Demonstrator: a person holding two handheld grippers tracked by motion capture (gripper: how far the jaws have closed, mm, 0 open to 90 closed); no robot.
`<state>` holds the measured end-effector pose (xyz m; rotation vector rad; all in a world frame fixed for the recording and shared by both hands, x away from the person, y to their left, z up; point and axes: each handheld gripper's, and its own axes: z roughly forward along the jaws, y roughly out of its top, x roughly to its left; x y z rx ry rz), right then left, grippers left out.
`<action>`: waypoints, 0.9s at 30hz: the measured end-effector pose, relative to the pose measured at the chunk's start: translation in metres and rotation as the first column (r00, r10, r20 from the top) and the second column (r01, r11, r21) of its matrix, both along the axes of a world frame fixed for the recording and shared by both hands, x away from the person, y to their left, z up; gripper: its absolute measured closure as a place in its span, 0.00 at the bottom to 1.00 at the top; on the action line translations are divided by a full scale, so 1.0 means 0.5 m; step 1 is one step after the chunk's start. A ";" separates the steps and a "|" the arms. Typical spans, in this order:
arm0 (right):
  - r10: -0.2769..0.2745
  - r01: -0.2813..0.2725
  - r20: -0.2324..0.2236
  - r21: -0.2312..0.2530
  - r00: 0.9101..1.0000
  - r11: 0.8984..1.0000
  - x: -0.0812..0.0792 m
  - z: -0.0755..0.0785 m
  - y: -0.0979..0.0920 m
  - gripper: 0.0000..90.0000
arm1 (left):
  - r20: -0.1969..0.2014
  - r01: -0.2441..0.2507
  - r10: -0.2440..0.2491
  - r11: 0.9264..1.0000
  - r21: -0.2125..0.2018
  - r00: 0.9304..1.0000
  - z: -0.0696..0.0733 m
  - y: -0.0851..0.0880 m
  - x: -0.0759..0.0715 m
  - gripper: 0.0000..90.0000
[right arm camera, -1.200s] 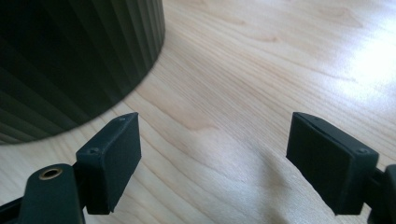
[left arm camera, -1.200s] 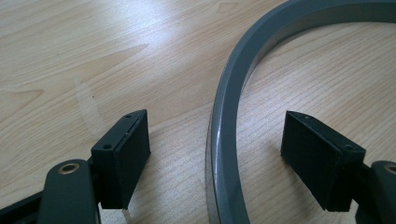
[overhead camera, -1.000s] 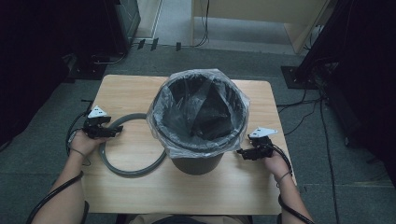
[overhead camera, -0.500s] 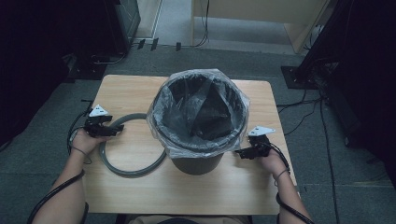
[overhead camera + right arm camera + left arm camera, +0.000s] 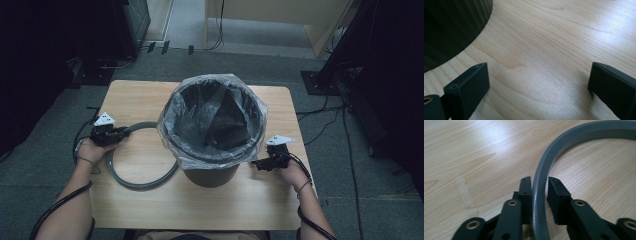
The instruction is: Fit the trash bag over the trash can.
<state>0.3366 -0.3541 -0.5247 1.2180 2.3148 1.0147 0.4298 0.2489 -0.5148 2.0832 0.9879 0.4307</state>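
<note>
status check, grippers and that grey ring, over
Left gripper jaws just closing around the grey ring, one pad still apart. Right gripper open, empty, beside the lined bin. Ring lies flat against the bin's base.

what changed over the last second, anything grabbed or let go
The left gripper has just been closing its jaws around the grey ring; one pad touches the ring, the other shows a thin gap, so a firm grip isn't certain. The right gripper has just opened wider, with nothing between its jaws. Both hands, the ring and the lined bin stayed in place on the table.
</note>
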 end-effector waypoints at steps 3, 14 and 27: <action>0.001 -0.001 -0.001 0.004 1.000 1.000 0.000 0.000 -0.001 0.03 | -0.003 -0.012 0.012 1.000 0.012 1.000 0.002 0.002 -0.001 0.83; -0.004 0.004 0.000 -0.008 1.000 1.000 -0.001 0.000 0.000 0.03 | -0.049 -0.214 0.214 0.977 -0.002 0.976 0.009 0.033 -0.007 0.87; -0.019 0.019 -0.001 -0.011 1.000 1.000 0.000 -0.001 0.000 0.01 | -0.095 -0.252 0.249 0.968 -0.015 0.964 0.014 0.034 -0.004 0.88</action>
